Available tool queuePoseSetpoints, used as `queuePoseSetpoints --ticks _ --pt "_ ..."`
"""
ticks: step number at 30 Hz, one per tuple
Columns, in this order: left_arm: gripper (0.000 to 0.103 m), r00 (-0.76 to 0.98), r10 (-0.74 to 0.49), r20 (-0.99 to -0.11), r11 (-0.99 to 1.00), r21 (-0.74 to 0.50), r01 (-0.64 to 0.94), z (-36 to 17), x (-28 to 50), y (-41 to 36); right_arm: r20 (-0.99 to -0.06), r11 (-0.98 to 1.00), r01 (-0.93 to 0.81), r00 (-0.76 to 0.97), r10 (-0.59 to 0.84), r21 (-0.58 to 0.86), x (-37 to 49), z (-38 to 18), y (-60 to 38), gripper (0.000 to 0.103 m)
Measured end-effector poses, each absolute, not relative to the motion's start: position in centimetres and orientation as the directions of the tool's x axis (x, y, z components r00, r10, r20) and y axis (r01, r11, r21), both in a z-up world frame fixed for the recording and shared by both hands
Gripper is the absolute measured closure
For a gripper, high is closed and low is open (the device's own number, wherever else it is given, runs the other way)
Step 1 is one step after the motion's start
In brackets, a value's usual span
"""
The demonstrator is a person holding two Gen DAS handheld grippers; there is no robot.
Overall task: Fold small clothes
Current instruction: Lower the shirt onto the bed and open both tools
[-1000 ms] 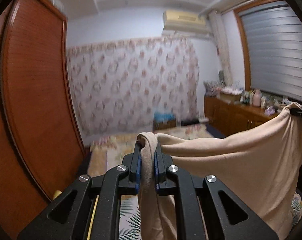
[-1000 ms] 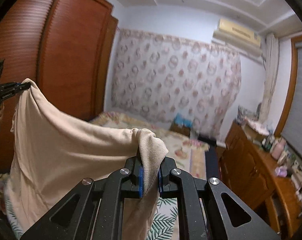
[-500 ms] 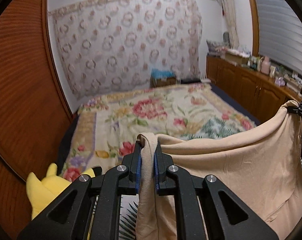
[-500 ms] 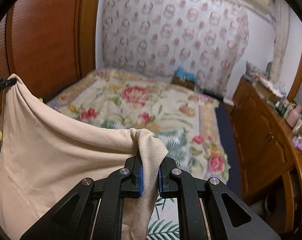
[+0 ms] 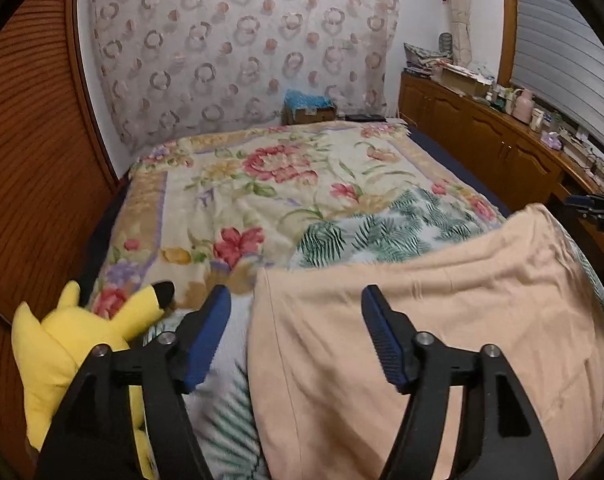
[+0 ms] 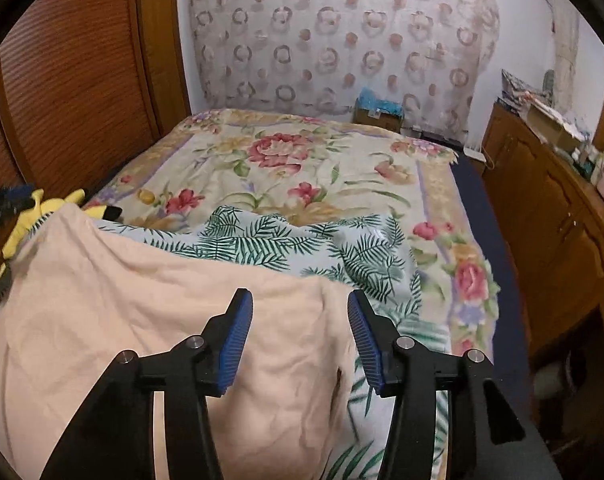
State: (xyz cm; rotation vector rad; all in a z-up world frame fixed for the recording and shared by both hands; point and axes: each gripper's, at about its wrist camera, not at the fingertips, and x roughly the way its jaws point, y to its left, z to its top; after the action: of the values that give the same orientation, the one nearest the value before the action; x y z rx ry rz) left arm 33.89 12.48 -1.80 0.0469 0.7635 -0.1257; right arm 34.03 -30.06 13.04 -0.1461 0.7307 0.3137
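The left gripper (image 5: 295, 300) stands with its blue-padded fingers (image 5: 205, 332) well apart, having just been opening, and nothing is pinched between them; the peach garment (image 5: 402, 340) lies below and beyond, its left edge running down the lower middle of the frame between the two fingers, the cloth spreading off to the right; the right gripper (image 6: 299, 306) is likewise parted, its jaws having just been opening too, empty, with the garment's near right corner lying under and between its fingers in the lower middle of that view and the rest filling the lower left.

The garment rests loosely on a palm-print sheet (image 6: 285, 248) over the floral blanket (image 5: 269, 184); a yellow plush toy (image 5: 73, 340) sits at the lower left of the left view, just beside the left finger.

The cloth looks light, soft and limp, likely to sag and wrinkle rather than hold shape, and not fragile; a firm pinch at a corner or along the hemmed edge should hold best, one corner per gripper, since a grab mid-panel would probably bunch it.
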Motion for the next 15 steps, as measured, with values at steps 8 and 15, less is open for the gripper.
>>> queuePoseSetpoints --ticks 8,15 --pt "0.029 0.708 -0.093 -0.7 0.993 -0.013 0.117 -3.5 28.4 13.1 -0.669 0.951 -0.309 0.701 0.247 0.027 28.1 14.3 -33.6 0.052" --pt "0.029 0.679 -0.089 -0.729 0.995 -0.034 0.094 -5.7 25.7 13.6 -0.676 0.952 -0.304 0.695 0.245 0.033 23.4 14.6 -35.7 0.052"
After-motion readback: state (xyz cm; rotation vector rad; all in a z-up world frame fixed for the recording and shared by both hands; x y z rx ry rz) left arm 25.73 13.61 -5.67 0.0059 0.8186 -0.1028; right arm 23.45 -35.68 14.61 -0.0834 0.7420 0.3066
